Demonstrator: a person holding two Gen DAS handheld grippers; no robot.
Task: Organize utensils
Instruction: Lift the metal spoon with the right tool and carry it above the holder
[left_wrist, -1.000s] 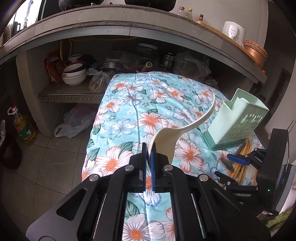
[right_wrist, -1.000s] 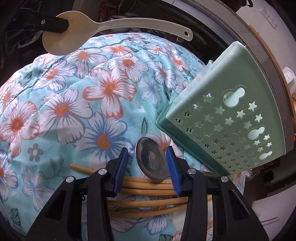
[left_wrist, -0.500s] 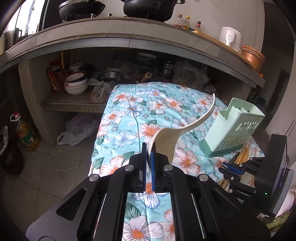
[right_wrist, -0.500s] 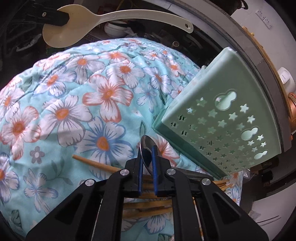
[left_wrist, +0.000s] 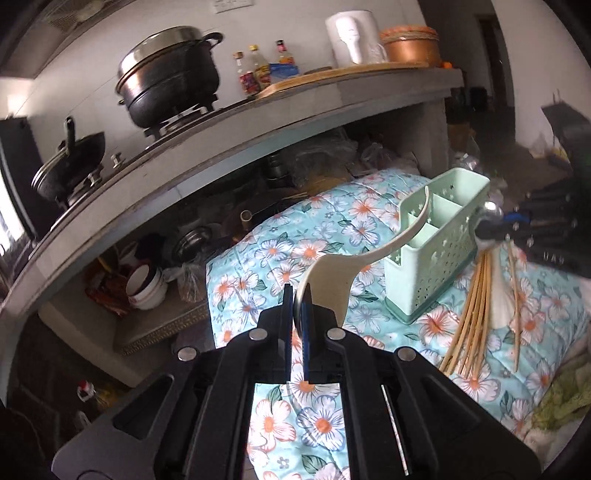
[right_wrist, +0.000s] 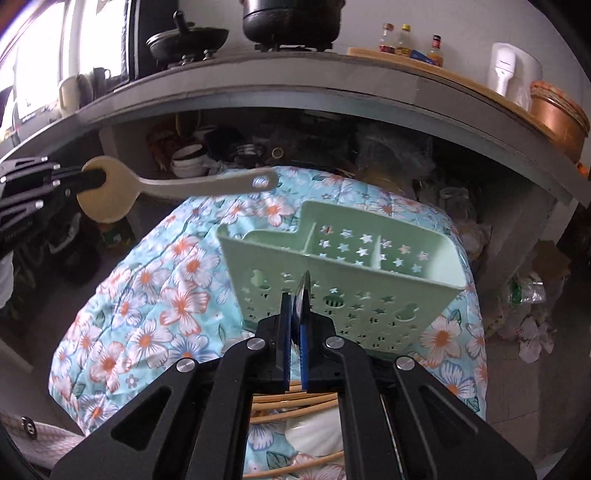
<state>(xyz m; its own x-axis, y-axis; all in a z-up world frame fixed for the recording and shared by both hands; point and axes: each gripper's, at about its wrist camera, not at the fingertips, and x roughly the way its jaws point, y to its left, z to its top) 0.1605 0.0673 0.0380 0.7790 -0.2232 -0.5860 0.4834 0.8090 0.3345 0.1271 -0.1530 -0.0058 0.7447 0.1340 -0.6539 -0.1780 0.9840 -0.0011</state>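
Left hand-held gripper (left_wrist: 295, 317) clamps cream spoon (left_wrist: 328, 277) aloft; right hand-held gripper (right_wrist: 294, 317) grips metal spoon (right_wrist: 303, 286).

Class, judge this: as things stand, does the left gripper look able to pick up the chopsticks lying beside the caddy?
Probably not: the left gripper is already shut on the rice paddle, so nothing more fits, though the chopsticks lie uncovered.

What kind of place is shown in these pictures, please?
Most likely a home kitchen. A large black pot stands on a gas burner on the counter, sauce bottles stand beside it, and bowls are stacked on the shelf below. The work surface is a table with a floral cloth.
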